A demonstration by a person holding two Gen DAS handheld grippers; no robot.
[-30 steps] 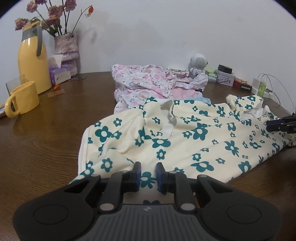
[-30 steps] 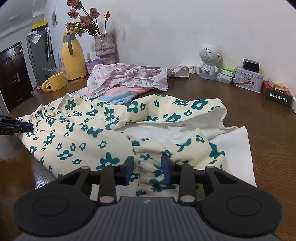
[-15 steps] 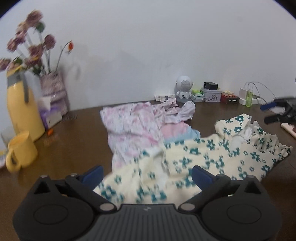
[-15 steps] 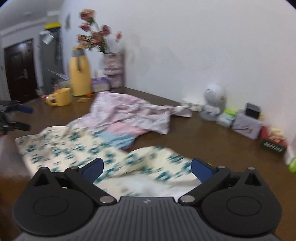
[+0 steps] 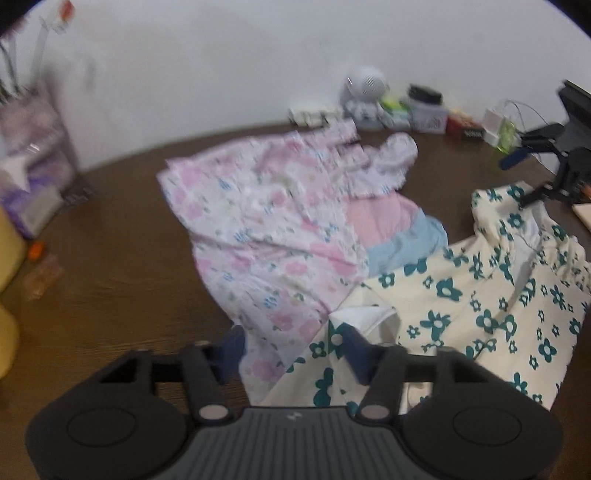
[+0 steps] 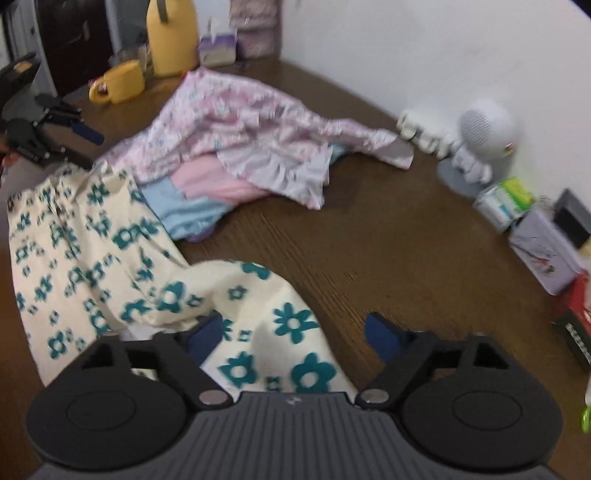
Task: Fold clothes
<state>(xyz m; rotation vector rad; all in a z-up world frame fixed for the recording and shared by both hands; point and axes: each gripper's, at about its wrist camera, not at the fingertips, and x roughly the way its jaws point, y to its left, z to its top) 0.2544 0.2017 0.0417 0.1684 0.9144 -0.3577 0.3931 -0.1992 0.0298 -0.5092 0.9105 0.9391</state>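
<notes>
A cream garment with teal flowers point(image 5: 480, 295) lies crumpled on the brown table point(image 5: 110, 258), shown also in the right wrist view point(image 6: 92, 258). A pink floral garment point(image 5: 266, 221) spreads beyond it, over a pink and blue piece point(image 5: 391, 225). My left gripper point(image 5: 293, 349) hovers above the edges of both garments. Its jaws are closing, and the pads press on nothing. My right gripper point(image 6: 293, 334) hangs over the cream garment's corner, its jaws wide and closing, holding nothing. Each view shows the other gripper at its edge: the right gripper point(image 5: 546, 155) and the left gripper point(image 6: 55, 122).
A yellow flask point(image 6: 171, 33), a yellow mug point(image 6: 120, 81) and a tissue box point(image 6: 218, 48) stand at the table's far left. A white round-headed figure point(image 6: 476, 140) and several small boxes point(image 6: 543, 247) line the wall on the right.
Both grippers were nearly shut on the cream garment, then let go and opened wide. They have since lifted and swung away, and their jaws have narrowed. The garment lies more bunched.
</notes>
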